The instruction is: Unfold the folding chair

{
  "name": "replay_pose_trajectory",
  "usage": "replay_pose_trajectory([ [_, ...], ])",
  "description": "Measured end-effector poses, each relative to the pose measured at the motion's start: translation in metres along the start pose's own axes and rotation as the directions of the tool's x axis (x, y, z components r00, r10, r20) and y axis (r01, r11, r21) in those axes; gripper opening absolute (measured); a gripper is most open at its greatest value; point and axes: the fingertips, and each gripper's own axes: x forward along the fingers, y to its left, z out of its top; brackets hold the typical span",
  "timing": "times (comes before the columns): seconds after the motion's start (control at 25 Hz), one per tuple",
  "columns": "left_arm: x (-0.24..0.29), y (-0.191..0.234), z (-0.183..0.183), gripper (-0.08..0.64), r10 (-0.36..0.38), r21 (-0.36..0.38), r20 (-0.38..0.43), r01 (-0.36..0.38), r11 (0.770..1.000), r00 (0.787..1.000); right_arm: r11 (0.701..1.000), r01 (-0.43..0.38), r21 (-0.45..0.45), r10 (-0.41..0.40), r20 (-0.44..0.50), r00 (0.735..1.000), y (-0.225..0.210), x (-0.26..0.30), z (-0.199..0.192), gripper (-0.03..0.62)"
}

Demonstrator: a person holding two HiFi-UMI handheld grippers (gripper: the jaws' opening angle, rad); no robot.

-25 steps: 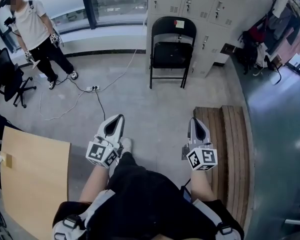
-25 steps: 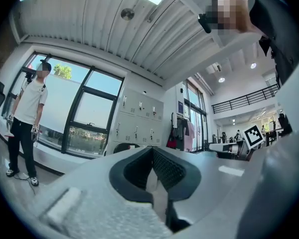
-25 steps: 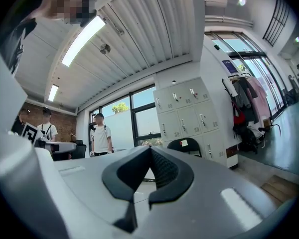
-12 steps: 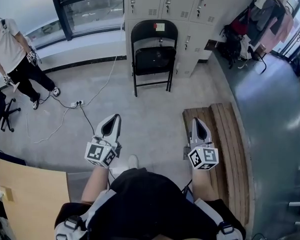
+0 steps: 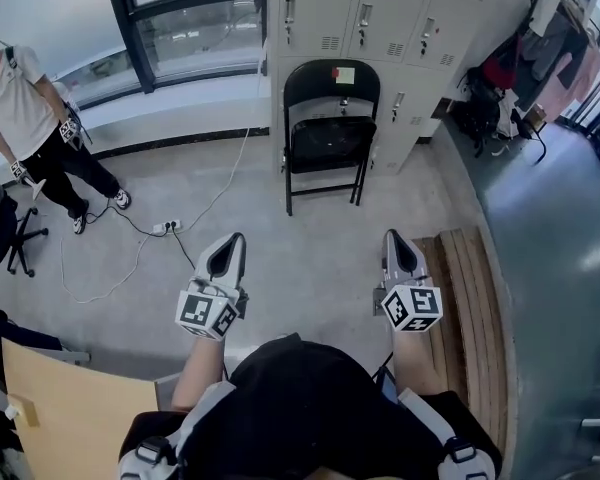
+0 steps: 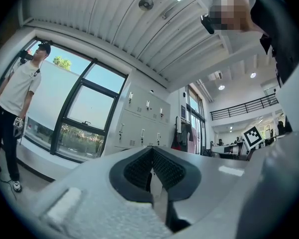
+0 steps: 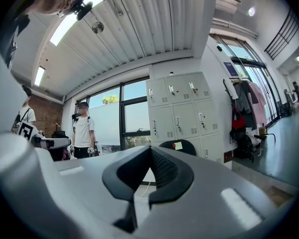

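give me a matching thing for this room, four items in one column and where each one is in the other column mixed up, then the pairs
Things
1. folding chair
2. power strip
3. wooden slat platform
4. standing person in a white shirt

Places
a. lying left of the chair in the head view, cables running from it
b. by the window at the far left
c. upright against the grey lockers
d. on the ground at the right, along the dark shiny floor

Pairs: 1-c, 2-a, 3-d, 4-b
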Motion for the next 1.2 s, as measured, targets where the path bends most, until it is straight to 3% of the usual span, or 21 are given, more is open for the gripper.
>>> replay_pose_trajectory([
  [0.24,0.009,0.050,-0.001,0.002,0.051,0.000,0.010,-0.051,0.999,0.999,0.998,-0.060,-0.002,0.060,-0.030,0.998,0.027,0.053,-0.008,0.006],
  [0.56,0.040,0.067,-0.014,0.002,0.045,-0.004,-0.013,-0.045,0.999,0.999,0.998,-0.060,0.020,0.061,-0.067,0.996,0.010,0.098,-0.024,0.006],
  [1.2,0.205,0.095,-0.019,0.002,0.089,0.018,0.011,-0.089,0.996,0.996,0.996,-0.076,0.054,0.077,-0.025,0.997,-0.108,0.248,0.000,0.006],
])
